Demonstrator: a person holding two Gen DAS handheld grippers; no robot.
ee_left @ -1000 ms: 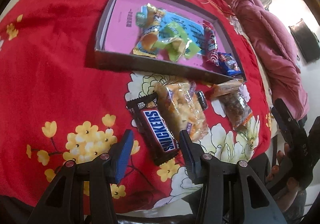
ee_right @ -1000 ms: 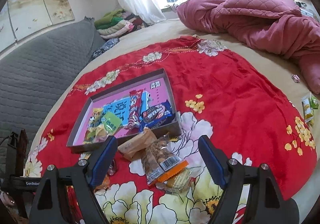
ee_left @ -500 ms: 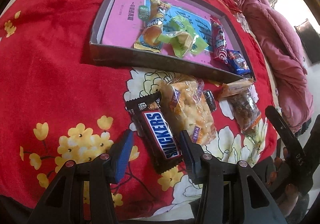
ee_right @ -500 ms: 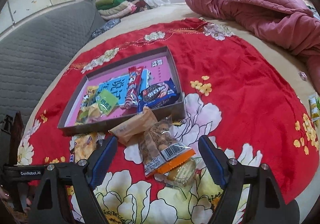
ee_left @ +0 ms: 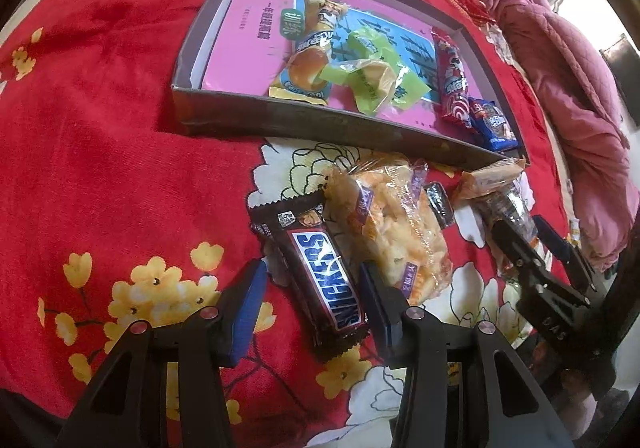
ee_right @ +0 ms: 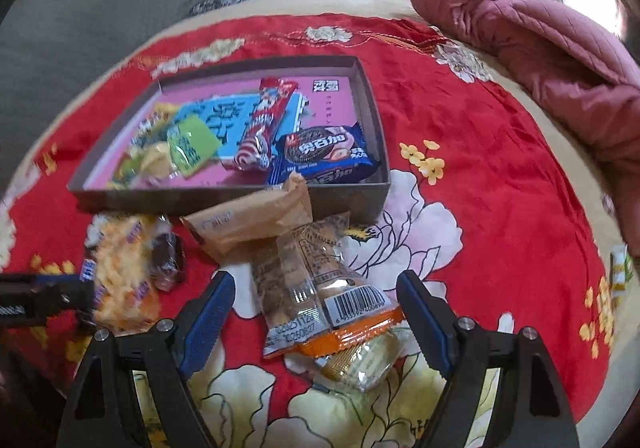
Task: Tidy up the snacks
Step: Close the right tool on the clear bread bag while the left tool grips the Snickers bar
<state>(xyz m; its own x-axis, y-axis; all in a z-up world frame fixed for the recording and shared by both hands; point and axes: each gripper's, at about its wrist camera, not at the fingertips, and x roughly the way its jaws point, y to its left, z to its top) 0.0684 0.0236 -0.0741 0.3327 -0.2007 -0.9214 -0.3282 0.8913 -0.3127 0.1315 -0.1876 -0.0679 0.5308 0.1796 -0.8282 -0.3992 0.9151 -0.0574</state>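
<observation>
Compared with a second ago, right gripper point(ee_right: 316, 312) is dropping closer, jaws wide and empty around the barcode snack pack point(ee_right: 316, 288). Left gripper point(ee_left: 312, 302) is hovering half-open, the Snickers bar point(ee_left: 320, 268) sitting untouched between its fingers. Both are lying on the red bedspread point(ee_left: 100, 127), the box point(ee_left: 320, 121) at 12 o'clock. Risk: that pack is overlapping the tan packet point(ee_right: 248, 221) and a clear cookie wrapper point(ee_right: 360, 360), so closing could be dragging neighbours along.

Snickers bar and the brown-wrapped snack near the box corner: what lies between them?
In the left wrist view, a clear bag of yellow puffed snacks and a small dark candy lie between the Snickers bar and the brown-wrapped snack.
</observation>
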